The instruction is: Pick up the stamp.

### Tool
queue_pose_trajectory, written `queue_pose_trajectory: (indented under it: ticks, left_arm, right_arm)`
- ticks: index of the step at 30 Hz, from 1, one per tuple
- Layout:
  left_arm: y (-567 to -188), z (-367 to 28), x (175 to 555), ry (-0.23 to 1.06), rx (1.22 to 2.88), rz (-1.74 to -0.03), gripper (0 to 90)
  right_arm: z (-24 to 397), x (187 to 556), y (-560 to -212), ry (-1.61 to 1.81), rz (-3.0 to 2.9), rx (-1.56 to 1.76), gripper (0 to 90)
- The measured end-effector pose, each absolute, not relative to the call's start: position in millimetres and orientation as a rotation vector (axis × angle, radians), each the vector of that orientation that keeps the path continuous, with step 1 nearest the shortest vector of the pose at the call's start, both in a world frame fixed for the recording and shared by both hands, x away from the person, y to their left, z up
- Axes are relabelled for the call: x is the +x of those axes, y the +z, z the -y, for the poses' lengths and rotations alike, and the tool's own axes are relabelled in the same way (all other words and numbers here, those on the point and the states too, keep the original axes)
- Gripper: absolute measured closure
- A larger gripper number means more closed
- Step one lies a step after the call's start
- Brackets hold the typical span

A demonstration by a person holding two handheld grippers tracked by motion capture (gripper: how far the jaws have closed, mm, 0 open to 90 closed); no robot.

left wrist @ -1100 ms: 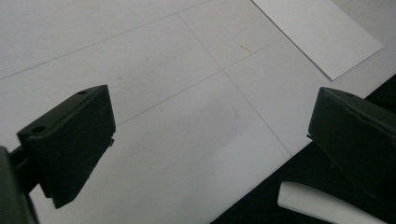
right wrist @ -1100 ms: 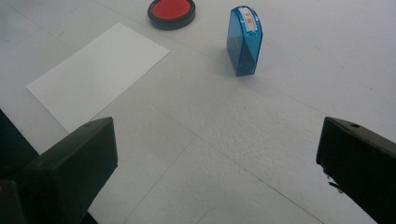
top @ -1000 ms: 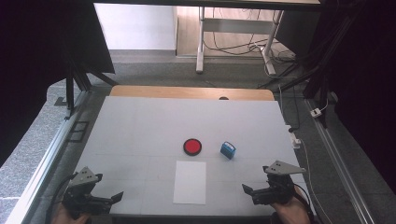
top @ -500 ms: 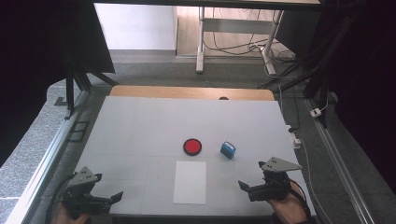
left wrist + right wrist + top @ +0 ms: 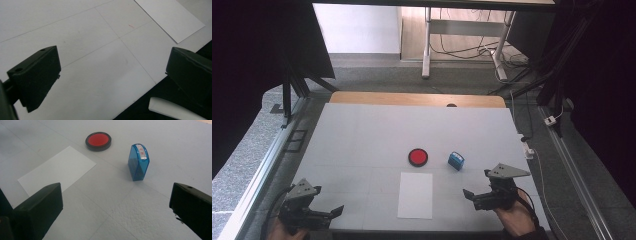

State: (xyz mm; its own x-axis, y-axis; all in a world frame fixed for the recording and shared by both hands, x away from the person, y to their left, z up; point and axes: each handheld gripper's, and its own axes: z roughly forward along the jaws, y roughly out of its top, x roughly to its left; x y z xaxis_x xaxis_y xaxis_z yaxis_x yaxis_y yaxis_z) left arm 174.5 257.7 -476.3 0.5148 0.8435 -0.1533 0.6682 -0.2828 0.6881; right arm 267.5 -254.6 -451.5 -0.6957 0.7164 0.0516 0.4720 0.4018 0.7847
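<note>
A round red ink pad (image 5: 417, 156) in a black case lies at the table's middle, and a blue translucent stamp (image 5: 456, 160) stands just right of it. A white paper sheet (image 5: 415, 195) lies in front of them. My right gripper (image 5: 476, 183) hovers open near the front right, a short way in front of the stamp. In the right gripper view the stamp (image 5: 138, 162) stands upright ahead of the open right gripper (image 5: 115, 195), with the ink pad (image 5: 98, 141) and paper (image 5: 57, 171) to its left. My left gripper (image 5: 332, 209) is open at the front left corner, holding nothing.
The grey table (image 5: 362, 135) has a wooden strip (image 5: 412, 98) along its far edge. In the left gripper view the open left gripper (image 5: 113, 60) hangs over the bare table (image 5: 87, 62) near its front edge, with the paper's corner (image 5: 170, 15) at upper right.
My right gripper has moved slightly forward and left, toward the stamp. The left gripper has stayed where it was.
</note>
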Motion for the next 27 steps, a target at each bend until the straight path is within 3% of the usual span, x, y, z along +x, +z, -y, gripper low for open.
queue_pose_trajectory:
  ticks: [27]
  left_arm:
    - [-476.4,-257.8,175.3,0.308,2.044,-1.233,0.0]
  right_arm:
    - [230.9,301.8,-461.6,1.02,-2.44,1.029,0.0]
